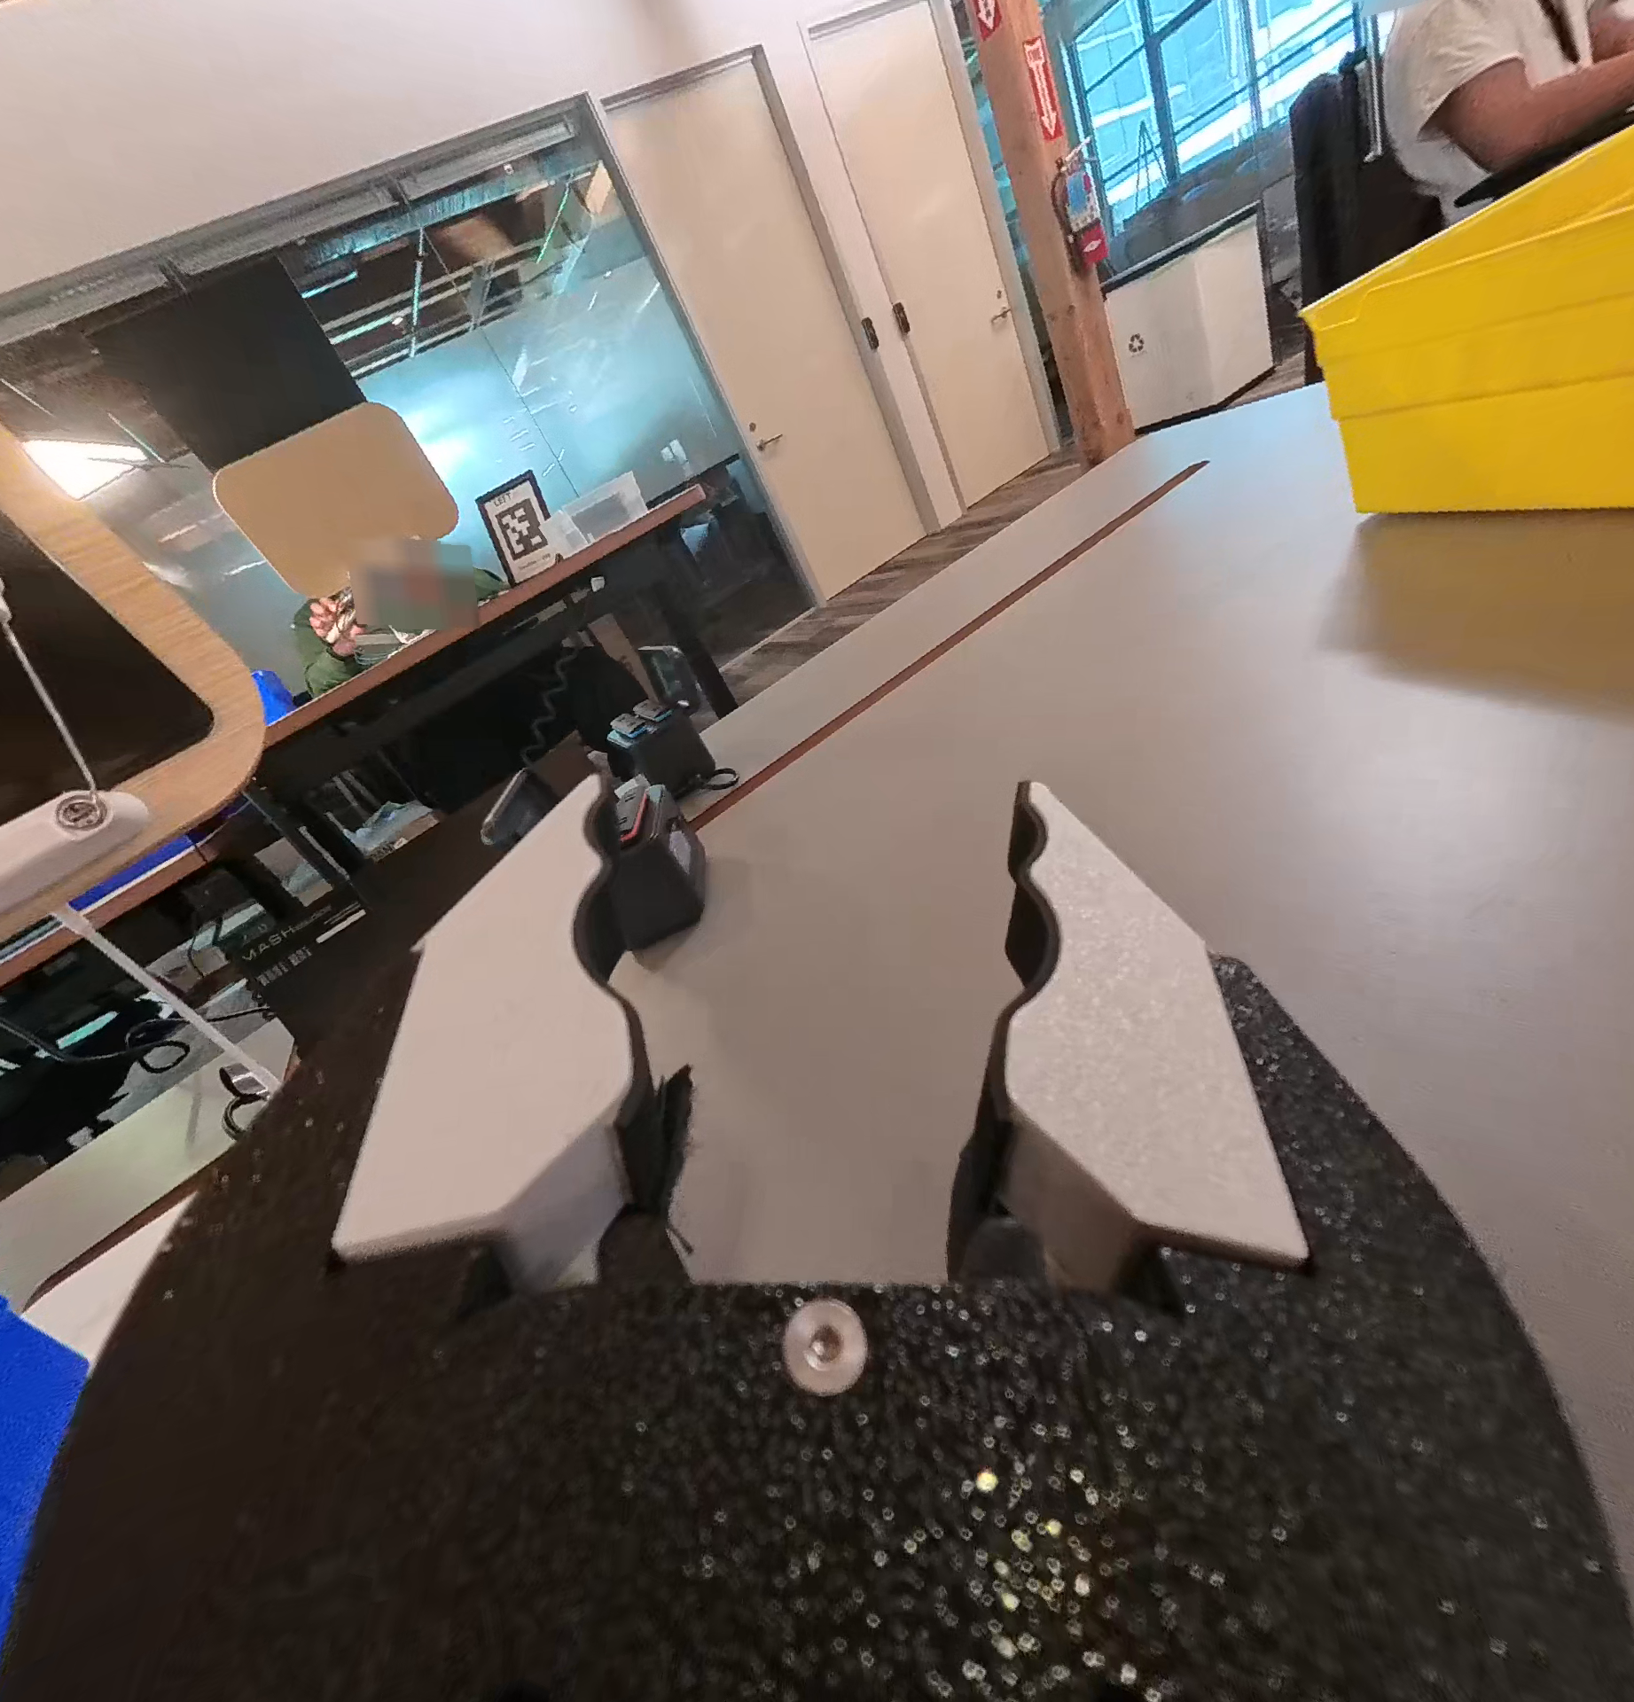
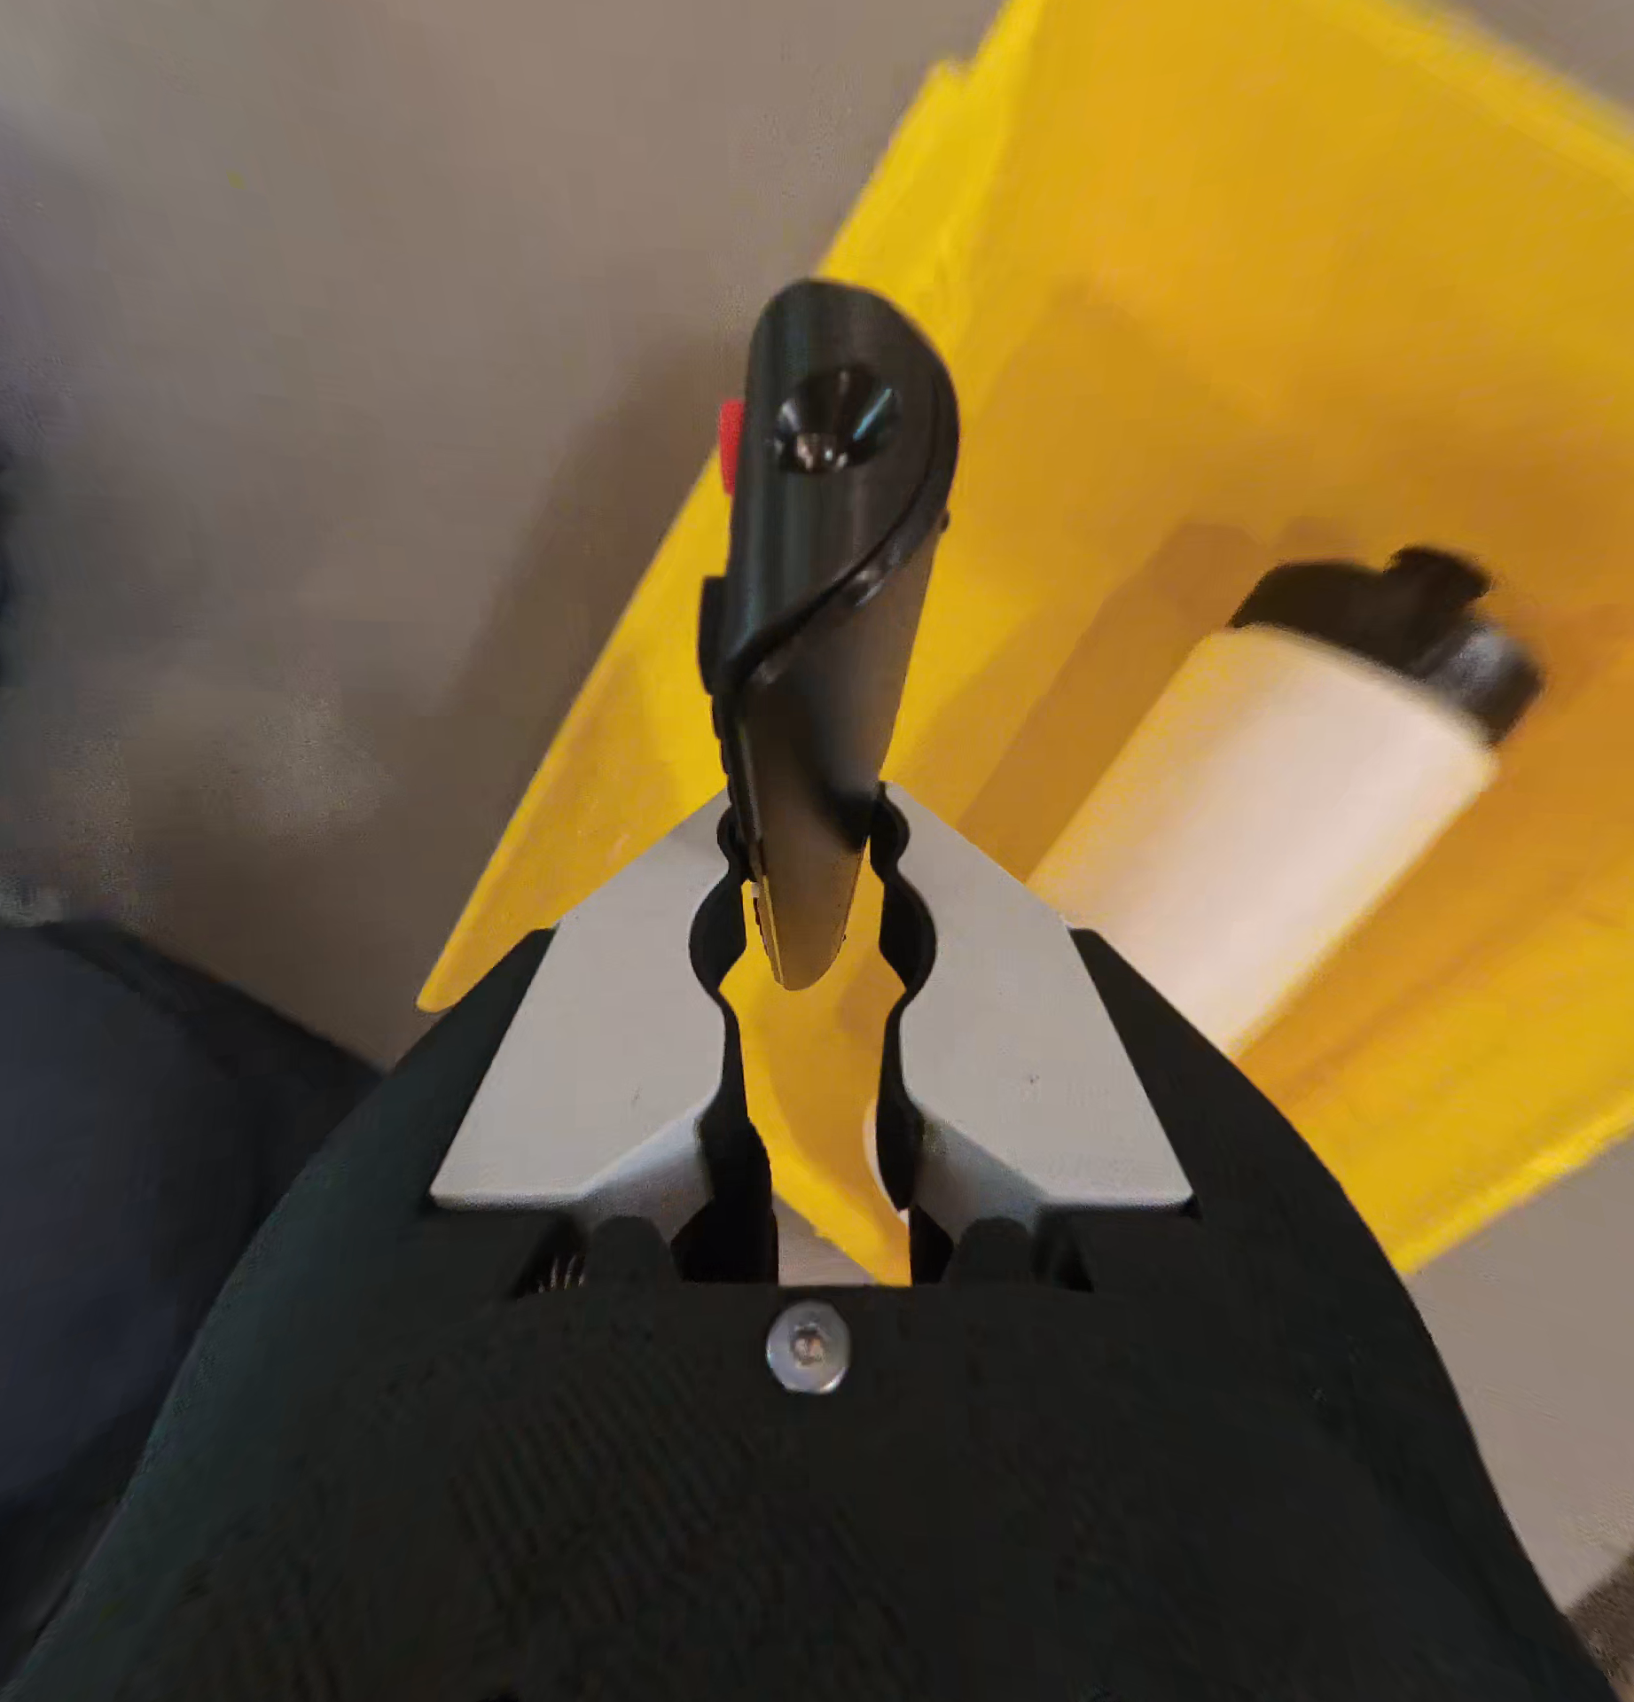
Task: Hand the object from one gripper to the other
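My right gripper (image 2: pixel 808 829) is shut on a black and grey folding utility knife (image 2: pixel 827 571) with a small red button on its side. It grips the knife's narrow end at the fingertips, and the knife sticks forward above the edge of a yellow bin (image 2: pixel 1163 322). My left gripper (image 1: pixel 808 820) is open and empty, low over the grey table (image 1: pixel 1163 737). The knife and the right gripper do not show in the left wrist view.
A white bottle with a black cap (image 2: pixel 1273 820) lies in the yellow bin, which also shows at the right in the left wrist view (image 1: pixel 1513 368). Small black devices (image 1: pixel 656 875) sit on the table beyond my left finger. People sit at desks behind.
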Action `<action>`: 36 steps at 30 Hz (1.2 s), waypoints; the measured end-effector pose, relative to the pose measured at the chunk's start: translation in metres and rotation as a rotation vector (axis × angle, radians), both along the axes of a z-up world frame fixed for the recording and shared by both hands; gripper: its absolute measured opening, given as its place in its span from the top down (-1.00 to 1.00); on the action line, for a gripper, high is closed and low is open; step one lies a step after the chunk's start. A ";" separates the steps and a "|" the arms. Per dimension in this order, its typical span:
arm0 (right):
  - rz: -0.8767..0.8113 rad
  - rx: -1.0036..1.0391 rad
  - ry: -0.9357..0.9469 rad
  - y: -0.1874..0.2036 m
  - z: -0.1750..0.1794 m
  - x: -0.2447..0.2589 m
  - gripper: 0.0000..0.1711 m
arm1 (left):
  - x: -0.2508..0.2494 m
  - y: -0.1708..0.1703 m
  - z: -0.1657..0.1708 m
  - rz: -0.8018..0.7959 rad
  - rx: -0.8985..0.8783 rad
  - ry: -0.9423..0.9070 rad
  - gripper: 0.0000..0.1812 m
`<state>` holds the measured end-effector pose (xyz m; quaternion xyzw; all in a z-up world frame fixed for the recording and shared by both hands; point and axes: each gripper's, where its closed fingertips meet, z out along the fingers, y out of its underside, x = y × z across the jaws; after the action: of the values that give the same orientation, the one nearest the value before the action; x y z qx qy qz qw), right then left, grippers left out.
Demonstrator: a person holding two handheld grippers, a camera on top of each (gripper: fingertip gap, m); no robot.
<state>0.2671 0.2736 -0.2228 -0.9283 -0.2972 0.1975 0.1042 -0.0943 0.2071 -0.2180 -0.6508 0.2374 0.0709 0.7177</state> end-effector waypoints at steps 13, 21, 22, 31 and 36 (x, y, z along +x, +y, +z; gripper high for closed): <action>-0.080 -0.281 -0.046 -0.007 -0.077 -0.014 0.70 | 0.001 -0.003 0.002 -0.013 0.003 0.012 0.15; -0.071 -0.172 -0.197 -0.017 -0.072 0.010 0.45 | 0.004 -0.004 0.002 -0.019 0.005 0.030 0.15; -0.057 -0.147 -0.240 -0.020 -0.070 0.015 0.43 | 0.003 -0.004 0.003 -0.018 0.006 0.032 0.15; -0.025 -0.138 -0.128 -0.049 -0.071 -0.004 0.79 | 0.006 -0.004 0.001 -0.027 0.001 0.039 0.19; -0.077 0.088 -0.396 -0.021 -0.067 0.033 0.78 | 0.008 -0.006 0.002 -0.030 0.010 0.058 0.21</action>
<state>0.2998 0.2522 -0.2897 -0.9543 -0.2844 -0.0059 0.0917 -0.0863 0.2015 -0.2161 -0.6414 0.2674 0.0802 0.7146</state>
